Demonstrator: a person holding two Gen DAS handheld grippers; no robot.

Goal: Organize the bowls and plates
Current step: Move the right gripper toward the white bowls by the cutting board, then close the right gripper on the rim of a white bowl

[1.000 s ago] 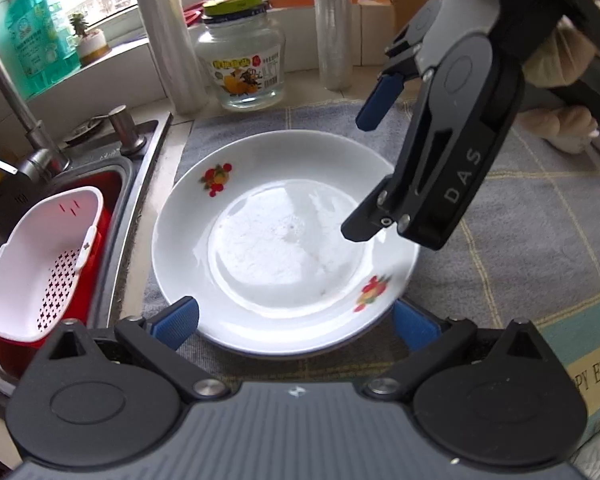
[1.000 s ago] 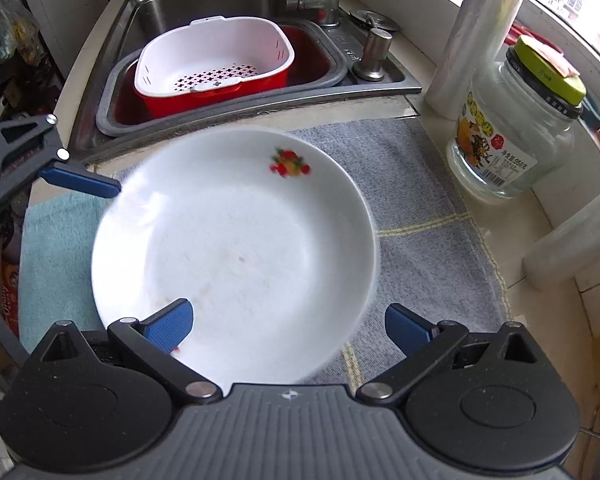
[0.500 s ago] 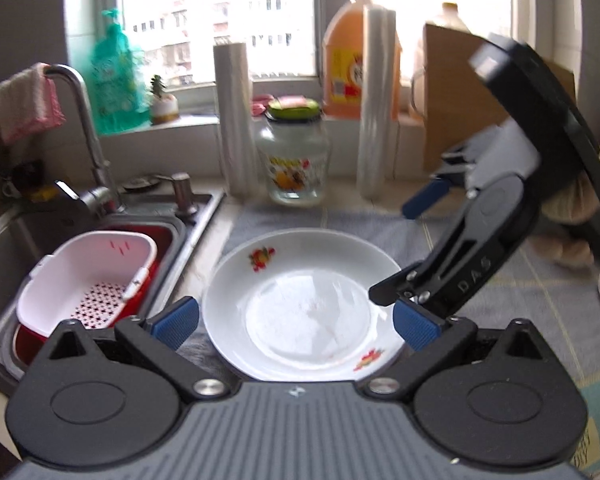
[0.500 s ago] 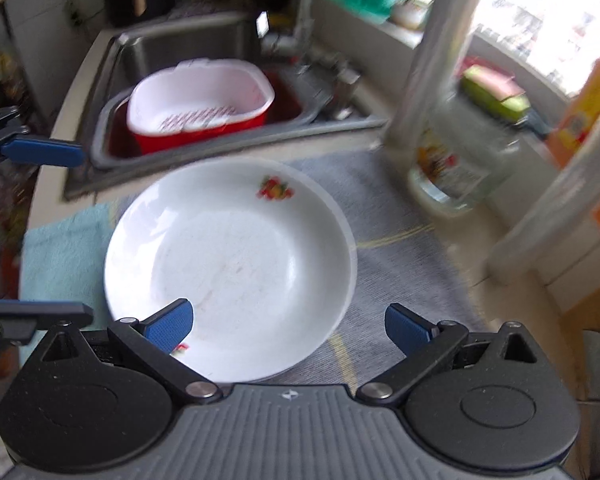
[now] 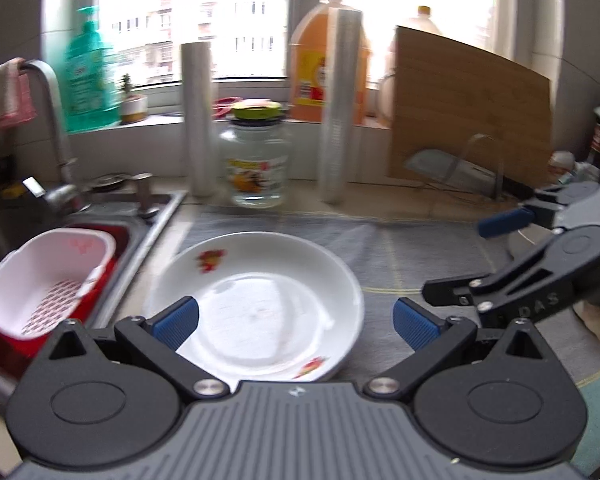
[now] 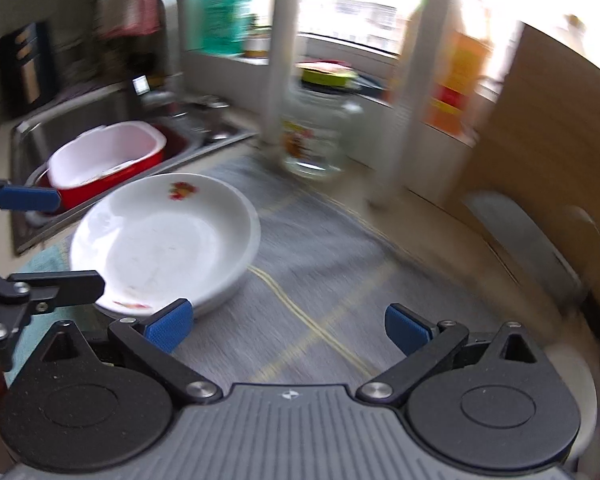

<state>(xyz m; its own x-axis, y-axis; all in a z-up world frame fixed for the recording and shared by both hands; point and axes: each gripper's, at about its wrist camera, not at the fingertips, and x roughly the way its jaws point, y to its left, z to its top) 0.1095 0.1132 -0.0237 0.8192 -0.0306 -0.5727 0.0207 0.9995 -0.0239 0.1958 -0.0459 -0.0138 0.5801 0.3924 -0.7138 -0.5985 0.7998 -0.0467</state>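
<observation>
We hold our left gripper (image 5: 294,320) level and spread wide, empty, above the white round fruit-printed ceramic plate (image 5: 260,308). The plate lies at the grey woven mat's (image 6: 340,256) sink-side edge. Our right gripper (image 6: 288,326), likewise released, hovers beside it over the mat.

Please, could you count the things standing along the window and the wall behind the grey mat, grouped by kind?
Clear film rolls: 2
Glass jar with green lid: 1
Orange bottles: 2
Green soap bottle: 1
Small potted plant: 1
Wooden board: 1
Total: 8
</observation>
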